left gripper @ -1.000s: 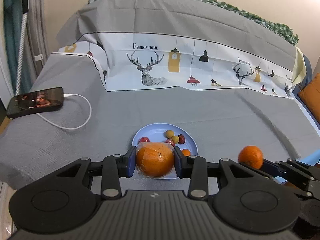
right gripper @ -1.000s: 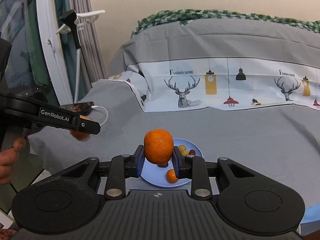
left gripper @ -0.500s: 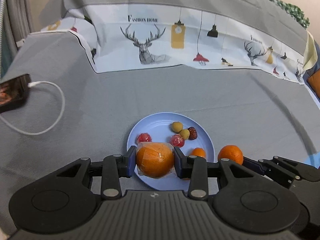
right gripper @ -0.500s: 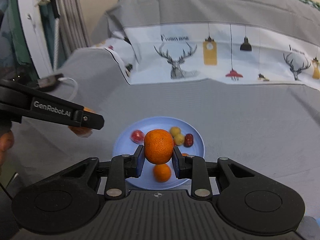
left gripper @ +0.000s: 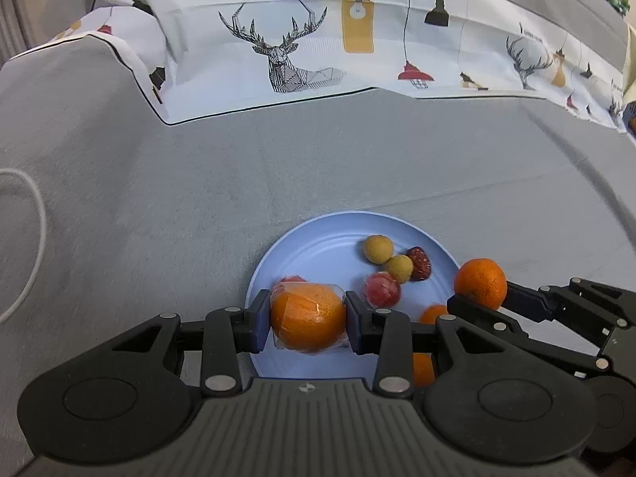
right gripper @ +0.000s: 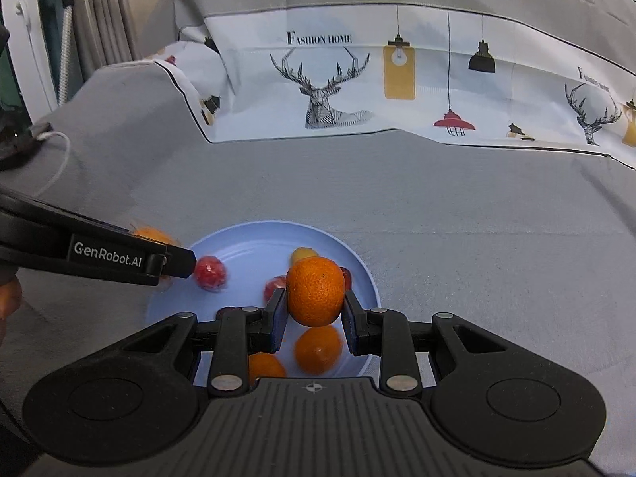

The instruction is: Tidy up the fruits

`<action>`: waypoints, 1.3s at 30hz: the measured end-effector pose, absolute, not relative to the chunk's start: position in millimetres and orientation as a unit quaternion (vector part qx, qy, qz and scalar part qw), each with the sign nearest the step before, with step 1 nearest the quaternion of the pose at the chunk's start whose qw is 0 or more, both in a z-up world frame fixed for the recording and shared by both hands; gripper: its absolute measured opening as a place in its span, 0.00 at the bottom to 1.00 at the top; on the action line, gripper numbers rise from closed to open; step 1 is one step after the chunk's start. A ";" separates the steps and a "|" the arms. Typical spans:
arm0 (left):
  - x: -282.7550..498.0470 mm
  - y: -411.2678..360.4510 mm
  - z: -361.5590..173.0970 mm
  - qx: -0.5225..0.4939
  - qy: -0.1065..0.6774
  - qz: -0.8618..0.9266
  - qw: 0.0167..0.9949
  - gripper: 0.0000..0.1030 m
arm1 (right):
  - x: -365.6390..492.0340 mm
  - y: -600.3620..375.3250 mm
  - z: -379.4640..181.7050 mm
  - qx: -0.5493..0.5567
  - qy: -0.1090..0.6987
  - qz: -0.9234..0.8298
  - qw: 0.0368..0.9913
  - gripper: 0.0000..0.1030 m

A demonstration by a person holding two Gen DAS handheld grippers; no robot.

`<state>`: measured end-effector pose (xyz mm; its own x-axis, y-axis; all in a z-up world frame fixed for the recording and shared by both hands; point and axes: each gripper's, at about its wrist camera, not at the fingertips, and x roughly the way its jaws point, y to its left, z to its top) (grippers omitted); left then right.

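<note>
Descending together since a second ago, the left gripper [left gripper: 306, 320] clenching a wrapped orange [left gripper: 308, 316] and the right gripper [right gripper: 314, 312] grasping a tangerine [right gripper: 315, 292] are nearing the blue plate [left gripper: 318, 238] at lower centre, readying placement.

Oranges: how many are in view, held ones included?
4. One wrapped orange in the left gripper, one bare orange in the right gripper, two smaller oranges on the blue plate beneath. More could be hidden under the grippers.

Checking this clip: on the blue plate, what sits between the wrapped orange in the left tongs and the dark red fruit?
A wrapped pink-red fruit and a yellow fruit lie between the wrapped orange and the dark red fruit, shown in the left wrist view.
</note>
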<state>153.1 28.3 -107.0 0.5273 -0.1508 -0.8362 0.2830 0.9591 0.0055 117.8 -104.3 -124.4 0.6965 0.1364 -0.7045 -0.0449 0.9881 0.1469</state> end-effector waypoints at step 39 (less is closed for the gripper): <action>-5.1 69.4 -24.6 0.034 0.443 -0.031 0.895 1.00 | -44.1 -86.7 -40.4 0.057 0.324 0.005 0.944 0.99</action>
<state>-5.1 69.4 -24.6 0.6047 -0.0261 -0.7960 0.0856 0.9958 0.0323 -44.1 -86.7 -40.4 0.7906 0.0463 -0.6106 0.0280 0.9934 0.1116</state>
